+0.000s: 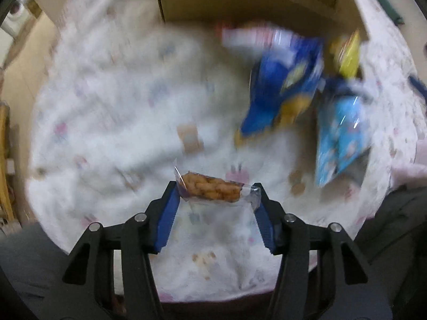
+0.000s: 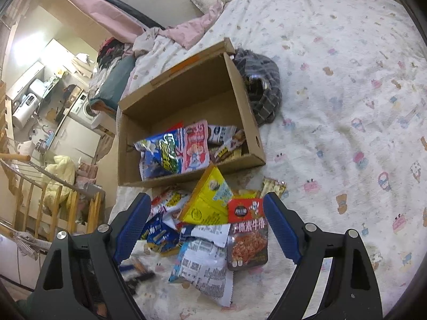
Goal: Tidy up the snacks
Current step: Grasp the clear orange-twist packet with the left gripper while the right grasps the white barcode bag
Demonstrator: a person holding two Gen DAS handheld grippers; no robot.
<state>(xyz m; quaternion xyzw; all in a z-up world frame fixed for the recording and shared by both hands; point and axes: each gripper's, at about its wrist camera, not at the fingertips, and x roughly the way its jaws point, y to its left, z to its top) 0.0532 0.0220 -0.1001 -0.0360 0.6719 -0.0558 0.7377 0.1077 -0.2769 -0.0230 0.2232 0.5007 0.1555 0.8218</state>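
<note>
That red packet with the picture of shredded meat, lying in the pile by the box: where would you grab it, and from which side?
Take the red packet by its right long edge, coming from above on the right. It lies flat on the blanket; that edge is bare, while white bags overlap its left side and the yellow bag crowds its top. The right hand-held gripper is open above the pile.

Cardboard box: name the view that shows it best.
The right wrist view. There the whole cardboard box shows sharp, open, with snack packets inside. The left wrist view catches only its blurred lower wall at the top edge of the picture.
</note>
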